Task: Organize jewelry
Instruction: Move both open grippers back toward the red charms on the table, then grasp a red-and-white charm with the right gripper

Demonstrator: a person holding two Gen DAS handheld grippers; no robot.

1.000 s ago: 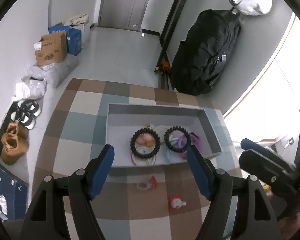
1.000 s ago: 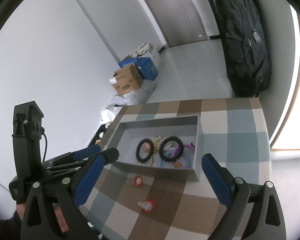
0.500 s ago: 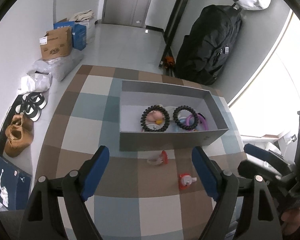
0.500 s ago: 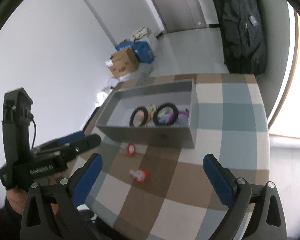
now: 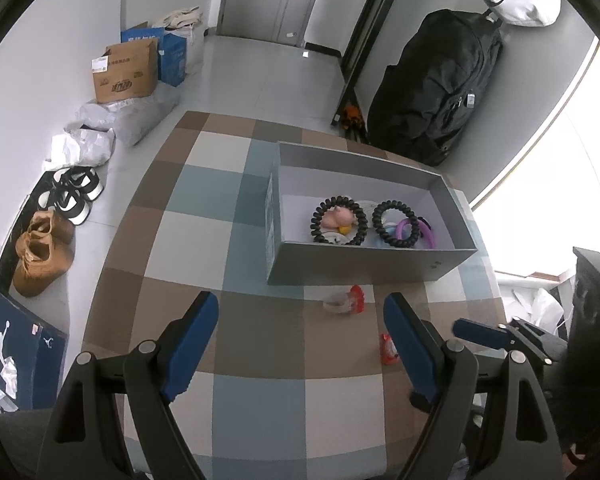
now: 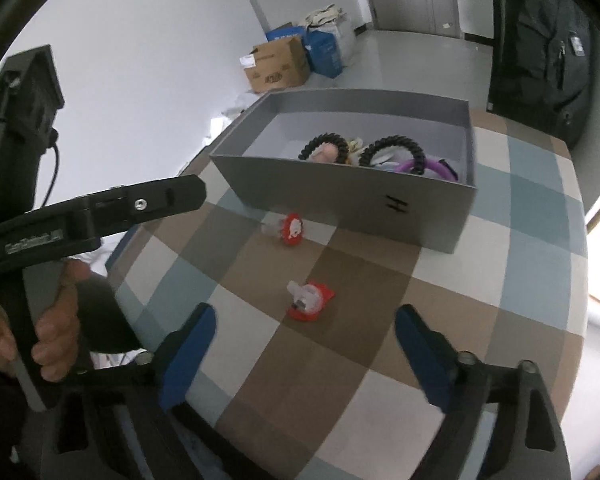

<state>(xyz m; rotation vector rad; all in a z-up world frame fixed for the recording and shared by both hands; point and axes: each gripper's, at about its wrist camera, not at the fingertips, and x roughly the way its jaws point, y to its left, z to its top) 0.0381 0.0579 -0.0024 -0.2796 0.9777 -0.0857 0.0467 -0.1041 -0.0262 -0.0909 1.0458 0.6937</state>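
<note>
Table with checked cloth in brown, blue and cream carries a grey open box toward its far side. Inside the box, at the near wall: two black coiled hair rings side by side, the left one around a pinkish piece, the right one overlapping a purple ring; smaller pale items beneath are not clear enough to name.

Two loose pieces lie on the cloth outside the box. First red-and-clear piece sits just beside the box's near wall. Second red-and-clear piece lies nearer the person, well apart from the box, resting on a brown square.

Right gripper: jaws have just been closing but stand well apart, nothing between the blue pads; second piece lies just ahead of the gap, untouched. Frame slightly blurred.

Left gripper: jaws apart, empty, over bare cloth; first piece is just beyond its right pad. A hand grips its handle, seen from the right wrist view.

Floor behind: cardboard box, shoes, black bag.
</note>
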